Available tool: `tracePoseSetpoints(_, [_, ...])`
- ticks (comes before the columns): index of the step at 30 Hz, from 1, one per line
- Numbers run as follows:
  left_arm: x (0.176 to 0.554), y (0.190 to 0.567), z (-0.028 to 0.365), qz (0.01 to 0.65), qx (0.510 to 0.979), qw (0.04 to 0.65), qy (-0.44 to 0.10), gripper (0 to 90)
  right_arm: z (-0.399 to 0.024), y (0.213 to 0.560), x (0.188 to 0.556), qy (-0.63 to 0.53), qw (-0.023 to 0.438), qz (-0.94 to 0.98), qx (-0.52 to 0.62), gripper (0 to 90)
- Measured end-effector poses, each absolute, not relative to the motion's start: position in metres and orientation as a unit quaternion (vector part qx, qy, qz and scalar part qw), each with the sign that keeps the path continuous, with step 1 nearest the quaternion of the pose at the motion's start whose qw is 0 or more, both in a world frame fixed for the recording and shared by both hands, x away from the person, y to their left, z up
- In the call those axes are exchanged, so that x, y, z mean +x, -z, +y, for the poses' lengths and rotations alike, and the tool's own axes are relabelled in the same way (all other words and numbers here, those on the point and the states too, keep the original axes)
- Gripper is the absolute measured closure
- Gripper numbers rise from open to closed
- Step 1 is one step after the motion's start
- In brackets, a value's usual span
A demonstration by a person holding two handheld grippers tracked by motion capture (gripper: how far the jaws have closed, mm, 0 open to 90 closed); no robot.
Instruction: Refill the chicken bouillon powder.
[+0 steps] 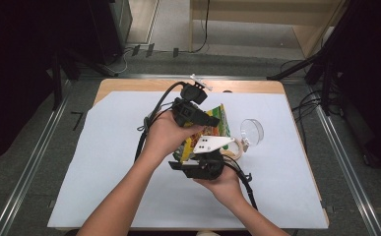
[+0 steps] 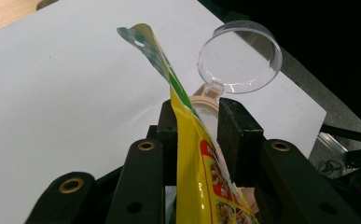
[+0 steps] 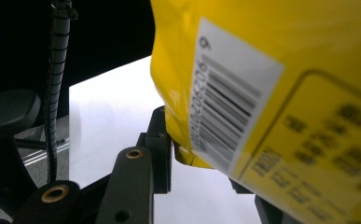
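Both tongs grasp the yellow packet (image 1: 208, 132), held up off the white surface (image 1: 104, 162): the left tongs (image 2: 197, 133) pinch its edge, the right tongs (image 3: 201, 158) clamp a bottom corner. A clear lid (image 2: 239, 57) stands just beyond the left tongs

Place: a lab recording bay
Signs: white-papered table (image 1: 129, 162), metal floor rails (image 1: 30, 167), black curtains (image 1: 11, 59), loose cables (image 1: 306, 105)

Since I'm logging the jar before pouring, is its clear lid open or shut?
Open: the clear lid stands flipped up on its hinge behind the yellow packet, above the jar's mouth.
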State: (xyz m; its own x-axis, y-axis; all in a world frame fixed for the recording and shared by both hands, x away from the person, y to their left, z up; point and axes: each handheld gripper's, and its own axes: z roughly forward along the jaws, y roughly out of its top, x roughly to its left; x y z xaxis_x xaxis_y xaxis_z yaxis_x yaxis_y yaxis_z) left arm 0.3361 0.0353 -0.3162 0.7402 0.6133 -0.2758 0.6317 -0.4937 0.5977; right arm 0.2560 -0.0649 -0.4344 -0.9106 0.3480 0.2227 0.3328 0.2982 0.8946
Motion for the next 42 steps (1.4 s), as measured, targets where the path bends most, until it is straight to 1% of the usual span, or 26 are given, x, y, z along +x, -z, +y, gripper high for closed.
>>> tracePoseSetpoints(28, [0.3365,0.3168,0.0326,0.355,0.865,0.355,0.014,71.6,-0.0662,0.4359,0.2560,-0.553,0.009,0.805,0.216,68.6])
tracePoseSetpoints(39, [0.3380,0.3165,0.0328,0.355,0.864,0.358,0.015,71.5,-0.0674,0.4345,0.2573,-0.549,0.018,0.808,0.212,68.6])
tracePoseSetpoints(42, [0.3392,0.3168,0.0309,0.354,0.866,0.353,0.016,71.6,-0.0674,0.4353,0.2573,-0.552,0.012,0.805,0.218,68.7])
